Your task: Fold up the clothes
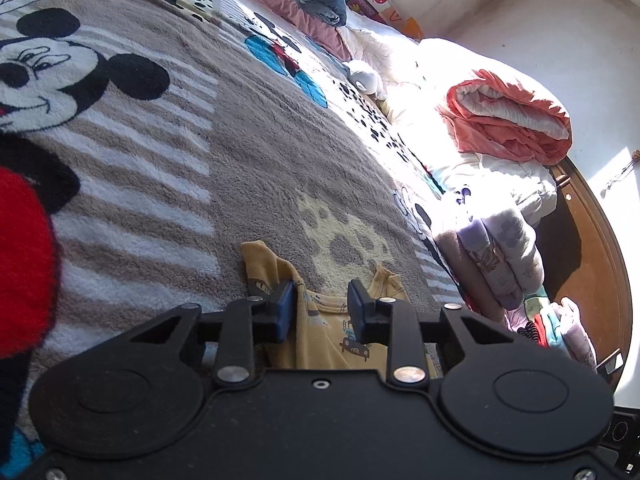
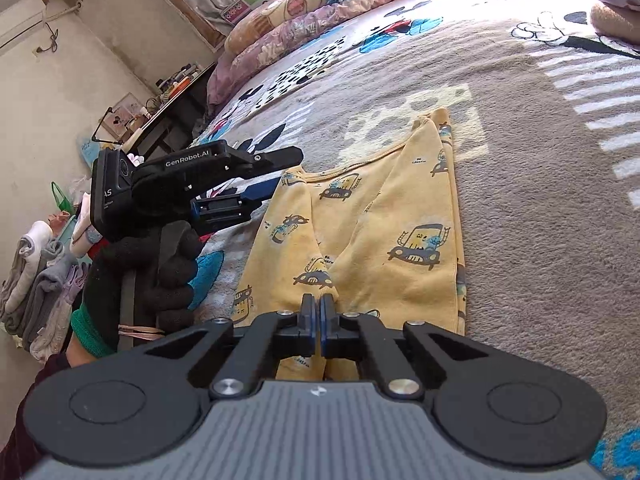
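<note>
A big fuzzy blanket (image 2: pixel 540 208) with cartoon mice and gray and white stripes covers the whole bed. In the left wrist view, a heap of white bedding (image 1: pixel 480 100) sits at about 2 o'clock, with a rolled pink quilt (image 1: pixel 508 120) on top of it. In the right wrist view, pillows (image 2: pixel 280 24) are piled along the far edge at 12 o'clock, and a stack of folded clothes (image 2: pixel 36 276) sits down at 9 o'clock.

The yellow shirt (image 2: pixel 384 224) with little car pictures lies flat on the blanket in the middle of the right wrist view. One side is folded over the middle.

The left gripper (image 2: pixel 276 178) is at 10 o'clock in that view, held by a hand (image 2: pixel 160 264) in a black glove. Its jaws are apart, right at the shirt's top left corner. In its own view, the shirt cloth shows between the two parted fingers.

The right gripper (image 2: pixel 317 312) is at 6 o'clock, at the shirt's near edge. Its jaws are pressed together. I cannot tell if any cloth is pinched between them.
</note>
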A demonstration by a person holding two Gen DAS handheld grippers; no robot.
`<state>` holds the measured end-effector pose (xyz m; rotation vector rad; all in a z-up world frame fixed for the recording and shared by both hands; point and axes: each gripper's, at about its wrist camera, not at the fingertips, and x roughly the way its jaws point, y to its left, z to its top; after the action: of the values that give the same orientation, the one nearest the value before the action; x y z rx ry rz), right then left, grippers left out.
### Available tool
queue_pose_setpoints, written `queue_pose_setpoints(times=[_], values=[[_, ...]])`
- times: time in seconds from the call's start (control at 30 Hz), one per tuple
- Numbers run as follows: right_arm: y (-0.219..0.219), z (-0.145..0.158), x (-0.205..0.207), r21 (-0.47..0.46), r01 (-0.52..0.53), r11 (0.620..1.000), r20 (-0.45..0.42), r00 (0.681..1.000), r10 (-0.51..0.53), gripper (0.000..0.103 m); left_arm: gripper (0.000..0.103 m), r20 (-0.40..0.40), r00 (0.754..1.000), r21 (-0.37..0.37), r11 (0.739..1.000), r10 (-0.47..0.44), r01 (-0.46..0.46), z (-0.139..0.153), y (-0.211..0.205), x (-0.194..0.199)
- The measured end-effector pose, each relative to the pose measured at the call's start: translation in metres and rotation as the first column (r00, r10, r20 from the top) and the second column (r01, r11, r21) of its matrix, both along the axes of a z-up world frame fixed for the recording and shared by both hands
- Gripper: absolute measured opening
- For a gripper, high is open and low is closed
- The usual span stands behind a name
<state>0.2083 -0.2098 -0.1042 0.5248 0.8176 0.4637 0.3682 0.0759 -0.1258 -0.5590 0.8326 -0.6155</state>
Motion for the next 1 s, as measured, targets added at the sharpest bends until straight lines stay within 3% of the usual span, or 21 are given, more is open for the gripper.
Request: queue_pose_setpoints(times=[0.07,0.13,0.4,0.53,0.7,0.77,0.83,0.9,1.0], values=[[-0.003,0.003,-0.003,0.006,0.019,1.0,0.014,1.0,-0.019,0.004,0.005,0.017,1.0,0.026,1.0,0.005,-0.006,0.0,-0.002,0.0],[-0.004,0.005,-0.004,0.004,0.029,1.0,0.02,0.999,-0.029,0.004,0.003,0.033,0.999,0.041,0.999,0.013,-0.014,0.0,-0.003,-0.001],[0.012,0.003,-0.007,-0.164,0.005,0.986,0.062,0.998,0.005,0.005,0.002,0.049,0.998,0.069,0.997,0.03,-0.033,0.0,-0.005,-0.001],[0.025,0.014,-0.02,-0.282,0.018,0.959,0.149,0.988,0.025,0.007,0.002,0.042,0.998,0.067,0.997,0.043,-0.045,0.0,-0.003,0.0],[0.062,0.033,-0.03,-0.422,-0.058,0.905,0.269,0.945,0.186,0.007,0.002,0.059,0.995,0.084,0.993,0.082,-0.087,0.011,0.005,-0.002],[0.075,0.033,-0.026,-0.481,-0.097,0.872,0.266,0.931,0.25,0.007,0.002,0.109,0.992,0.112,0.99,0.07,-0.082,0.021,0.003,-0.006],[0.082,0.026,-0.02,-0.515,-0.129,0.848,0.235,0.929,0.285,0.007,0.002,0.138,0.99,0.098,0.995,0.005,-0.018,0.025,-0.002,-0.009],[0.084,0.021,-0.018,-0.533,-0.152,0.832,0.208,0.93,0.303,0.007,0.002,0.15,0.988,0.132,0.991,-0.038,0.018,0.023,-0.011,-0.01],[0.079,0.016,-0.017,-0.545,-0.157,0.824,0.191,0.933,0.304,0.007,0.003,0.111,0.993,0.2,0.978,0.037,-0.059,0.01,-0.011,-0.003]])
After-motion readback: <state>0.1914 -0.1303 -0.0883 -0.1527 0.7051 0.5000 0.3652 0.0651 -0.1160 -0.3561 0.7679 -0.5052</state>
